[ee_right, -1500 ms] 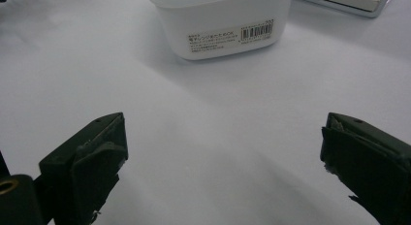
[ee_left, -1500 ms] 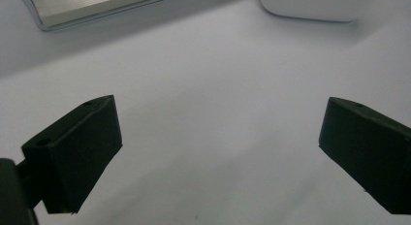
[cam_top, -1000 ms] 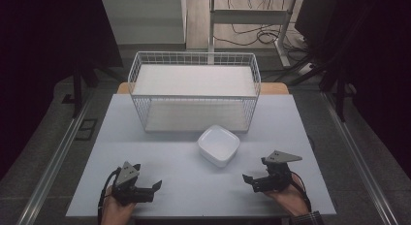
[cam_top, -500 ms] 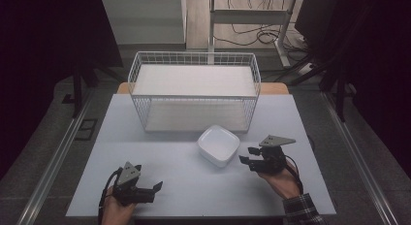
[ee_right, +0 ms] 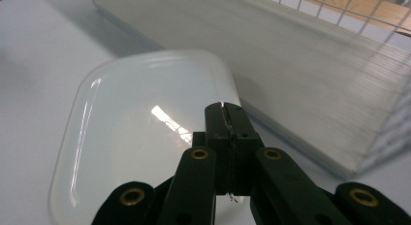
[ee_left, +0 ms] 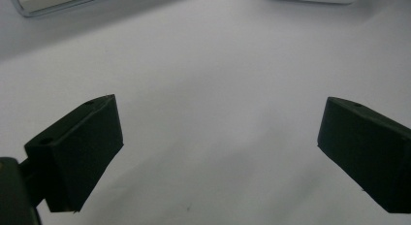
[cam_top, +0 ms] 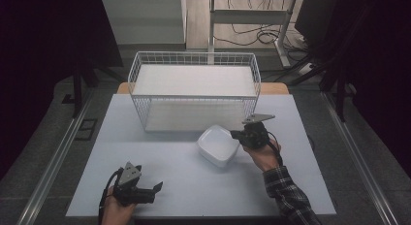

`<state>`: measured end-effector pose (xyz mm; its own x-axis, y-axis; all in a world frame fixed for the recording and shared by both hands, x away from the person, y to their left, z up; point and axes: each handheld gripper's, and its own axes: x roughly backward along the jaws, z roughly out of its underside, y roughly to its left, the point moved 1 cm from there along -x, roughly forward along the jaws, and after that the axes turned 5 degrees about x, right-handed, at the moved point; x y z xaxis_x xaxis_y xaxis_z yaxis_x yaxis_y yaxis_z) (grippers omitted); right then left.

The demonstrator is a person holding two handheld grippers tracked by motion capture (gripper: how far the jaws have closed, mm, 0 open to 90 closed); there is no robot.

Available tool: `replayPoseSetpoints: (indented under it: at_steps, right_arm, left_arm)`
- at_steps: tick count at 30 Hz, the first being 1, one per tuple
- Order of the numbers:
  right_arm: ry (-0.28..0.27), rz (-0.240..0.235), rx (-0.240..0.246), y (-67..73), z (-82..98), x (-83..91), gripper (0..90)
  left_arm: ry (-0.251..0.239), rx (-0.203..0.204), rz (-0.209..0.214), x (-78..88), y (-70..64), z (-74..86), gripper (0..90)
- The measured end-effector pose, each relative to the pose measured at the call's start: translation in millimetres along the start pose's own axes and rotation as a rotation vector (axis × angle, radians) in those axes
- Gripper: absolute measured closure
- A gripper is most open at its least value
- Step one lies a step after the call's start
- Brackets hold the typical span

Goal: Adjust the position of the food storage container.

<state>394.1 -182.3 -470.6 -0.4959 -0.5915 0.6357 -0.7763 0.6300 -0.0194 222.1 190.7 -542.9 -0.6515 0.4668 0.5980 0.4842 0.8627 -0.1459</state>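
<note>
A: Start at the near edge. What's there?

B: The left gripper (cam_top: 156, 188), held in a hand at the front of the bench (cam_top: 184, 176), which has a smooth, matte, pale surface. In the left gripper view its two black blocky jaws stand wide apart with bare bench between them.

A: And past that?

B: A white dish (cam_top: 218, 145), square with rounded corners, glossy like glazed ceramic or hard plastic. It sits right of centre on the bench, just in front of the basket.

A: Who has it?

B: The right gripper (cam_top: 236, 135). In the right gripper view its black jaws, with brass-coloured rivets on the linkage, have just been closing and are now pressed together on the thin rim of the dish (ee_right: 135, 137). A bright highlight gleams on the dish's shallow inside. A plaid sleeve (cam_top: 288, 198) trails behind the hand.

A: Farthest back?

B: A white wire basket (cam_top: 194, 57), rectangular, fine square mesh, with a flat pale liner across its floor. Whether it touches the dish I cannot tell.
</note>
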Motion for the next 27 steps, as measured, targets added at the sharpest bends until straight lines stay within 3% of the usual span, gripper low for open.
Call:
replayPoseSetpoints:
  at_steps: [5,12,17,20,27]
  right_arm:
    - [0.007,0.023,-0.001,-3.6,-10.0,-16.0,89.3]
    - [0.022,0.096,-0.012,-10.1,-20.8,-39.5,89.2]
    - [0.049,0.09,-0.011,-11.7,-21.5,-52.5,89.4]
    - [0.05,0.06,-0.02,-9.9,-22.3,-54.9,89.4]
    - [0.068,-0.014,0.023,11.9,-27.1,-60.1,89.3]
  left_arm:
    - [0.004,-0.001,-0.003,-0.1,-0.1,0.1,2.4]
    - [0.009,-0.001,-0.006,-0.5,0.1,0.2,2.6]
    - [0.011,-0.001,-0.006,-0.7,0.2,0.3,2.7]
    - [0.015,-0.004,-0.006,-1.1,-0.1,0.3,2.7]
    - [0.016,-0.004,-0.005,-1.0,-0.4,0.2,2.9]
